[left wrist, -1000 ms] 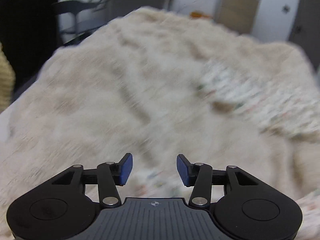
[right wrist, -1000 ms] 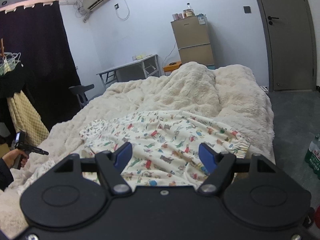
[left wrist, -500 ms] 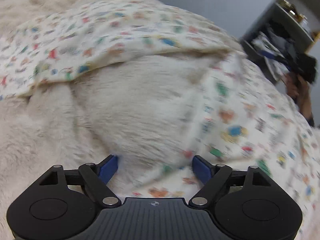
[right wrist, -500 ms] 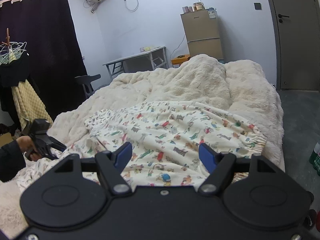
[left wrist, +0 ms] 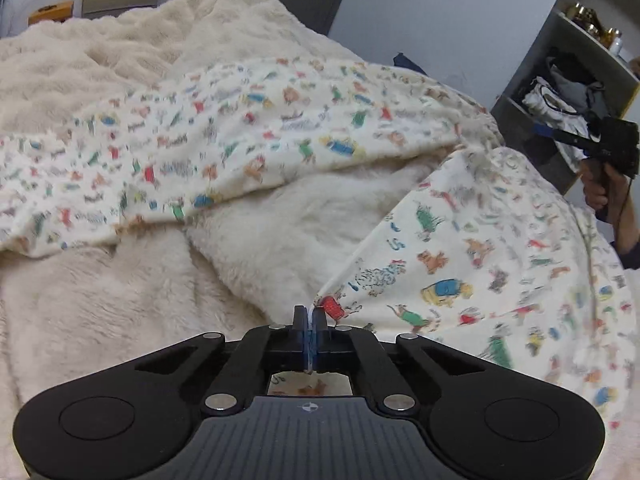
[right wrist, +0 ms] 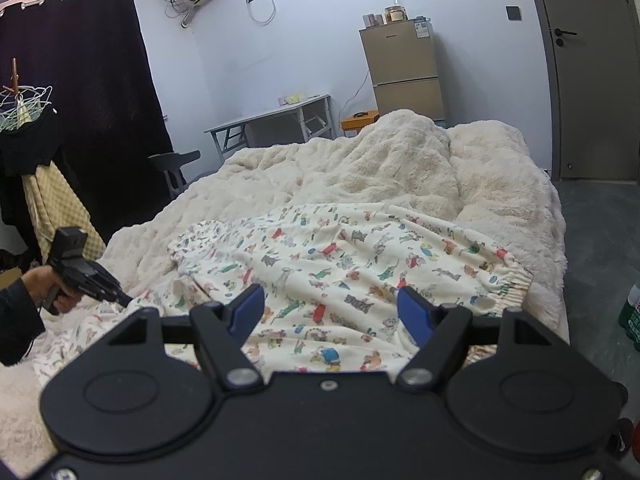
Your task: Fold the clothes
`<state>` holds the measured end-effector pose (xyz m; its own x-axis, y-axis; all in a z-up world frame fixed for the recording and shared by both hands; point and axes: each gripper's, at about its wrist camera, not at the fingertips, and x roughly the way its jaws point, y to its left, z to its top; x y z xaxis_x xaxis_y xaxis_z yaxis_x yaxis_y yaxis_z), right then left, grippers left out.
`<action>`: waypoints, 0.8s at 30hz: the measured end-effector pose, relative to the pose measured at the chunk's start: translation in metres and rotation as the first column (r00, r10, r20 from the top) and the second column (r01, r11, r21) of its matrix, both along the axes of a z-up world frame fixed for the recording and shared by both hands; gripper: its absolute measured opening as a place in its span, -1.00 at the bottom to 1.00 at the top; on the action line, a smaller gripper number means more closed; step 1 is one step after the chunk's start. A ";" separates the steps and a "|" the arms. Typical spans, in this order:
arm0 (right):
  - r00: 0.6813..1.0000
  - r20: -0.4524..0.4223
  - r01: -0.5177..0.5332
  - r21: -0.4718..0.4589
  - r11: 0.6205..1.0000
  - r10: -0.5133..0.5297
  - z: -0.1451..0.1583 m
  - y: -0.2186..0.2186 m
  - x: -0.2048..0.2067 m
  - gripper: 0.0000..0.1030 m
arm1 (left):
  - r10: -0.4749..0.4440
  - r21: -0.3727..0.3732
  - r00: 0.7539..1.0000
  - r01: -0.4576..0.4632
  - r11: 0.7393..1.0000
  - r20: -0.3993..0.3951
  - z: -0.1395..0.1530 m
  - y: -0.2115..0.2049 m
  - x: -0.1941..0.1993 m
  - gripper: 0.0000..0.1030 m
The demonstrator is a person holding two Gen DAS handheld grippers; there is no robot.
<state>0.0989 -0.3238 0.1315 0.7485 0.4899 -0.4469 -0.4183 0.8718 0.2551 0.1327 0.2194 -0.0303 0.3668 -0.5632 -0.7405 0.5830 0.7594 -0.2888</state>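
Cream cartoon-print pants [right wrist: 340, 272] lay spread on the fluffy bed [right wrist: 400, 168] (elastic waistband at the right edge), one hem corner pinched upright.

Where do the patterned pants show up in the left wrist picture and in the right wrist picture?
Left wrist: the patterned pants spread across the middle and right, one edge pinched in the shut left gripper.
Right wrist: they lie centre frame, beyond the open right gripper.
Shared landmark: the cream fluffy blanket under them, with the gold fridge behind it.
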 end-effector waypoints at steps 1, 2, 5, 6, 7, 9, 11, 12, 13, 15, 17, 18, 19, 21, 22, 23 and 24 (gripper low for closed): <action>1.000 0.000 0.003 0.002 1.000 -0.003 0.000 -0.001 0.000 0.39 | -0.028 0.021 1.000 0.028 0.999 -0.008 -0.001 -0.006 -0.001 -0.99; 1.000 0.001 0.004 0.002 1.000 -0.004 0.000 -0.002 0.000 0.39 | -0.056 0.041 0.998 0.056 0.998 -0.016 -0.001 -0.011 -0.003 -0.95; 1.000 0.003 0.002 0.006 1.000 -0.002 0.000 -0.003 0.000 0.39 | -0.086 0.076 0.996 0.087 0.993 -0.025 -0.012 -0.013 -0.005 -0.78; 1.000 0.002 0.004 0.007 1.000 -0.004 0.000 -0.004 0.001 0.39 | -0.076 0.060 0.997 0.077 0.995 -0.029 -0.018 -0.011 -0.003 -0.73; 1.000 0.001 0.007 0.008 1.000 -0.007 -0.001 -0.004 0.002 0.39 | -0.069 0.040 0.997 0.070 0.997 -0.029 -0.023 -0.010 -0.001 -0.64; 1.000 0.001 0.010 0.010 1.000 -0.010 -0.001 -0.005 0.002 0.39 | -0.067 0.024 0.997 0.068 0.997 -0.032 -0.029 -0.007 0.000 -0.39; 1.000 -0.001 0.014 0.011 1.000 -0.014 -0.001 -0.006 0.003 0.39 | -0.057 0.030 0.998 0.058 0.998 -0.041 -0.032 -0.006 0.001 -0.65; 1.000 -0.001 0.015 0.011 1.000 -0.015 -0.001 -0.006 0.003 0.39 | -0.036 0.023 0.998 0.037 0.999 -0.050 -0.030 -0.003 0.003 -0.96; 1.000 -0.001 0.016 0.011 1.000 -0.016 -0.001 -0.007 0.003 0.39 | -0.016 0.017 0.998 0.017 1.000 -0.060 -0.028 -0.001 0.004 -1.00; 1.000 0.001 0.018 0.013 1.000 -0.018 -0.001 -0.008 0.003 0.39 | 0.055 0.034 0.998 -0.055 0.998 -0.013 -0.014 0.004 0.007 -1.00; 1.000 0.000 0.021 0.016 1.000 -0.021 -0.001 -0.008 0.004 0.39 | 0.142 0.063 0.987 -0.147 0.987 0.077 0.005 0.007 0.008 -1.00; 1.000 0.000 0.022 0.017 1.000 -0.022 -0.001 -0.008 0.004 0.39 | 0.185 0.077 0.975 -0.196 0.978 0.123 0.015 0.008 0.010 -1.00; 1.000 -0.002 0.022 0.018 1.000 -0.022 -0.002 -0.008 0.004 0.39 | 0.226 0.100 0.960 -0.244 0.964 0.164 0.024 0.004 0.015 -1.00; 1.000 -0.002 0.019 0.014 1.000 -0.019 -0.002 -0.007 0.004 0.39 | 0.217 0.183 0.962 -0.246 0.952 0.167 0.023 -0.011 0.026 -1.00; 1.000 -0.002 0.016 0.011 1.000 -0.016 -0.002 -0.007 0.004 0.39 | 0.203 0.237 0.966 -0.236 0.942 0.158 0.020 -0.021 0.032 -1.00; 1.000 -0.001 0.013 0.006 1.000 -0.013 -0.001 -0.007 0.004 0.39 | 0.182 0.292 0.973 -0.217 0.931 0.142 0.015 -0.031 0.038 -0.99; 1.000 0.001 0.008 -0.001 1.000 -0.008 0.000 -0.007 0.002 0.39 | 0.142 0.358 0.983 -0.175 0.917 0.116 0.006 -0.043 0.039 -0.93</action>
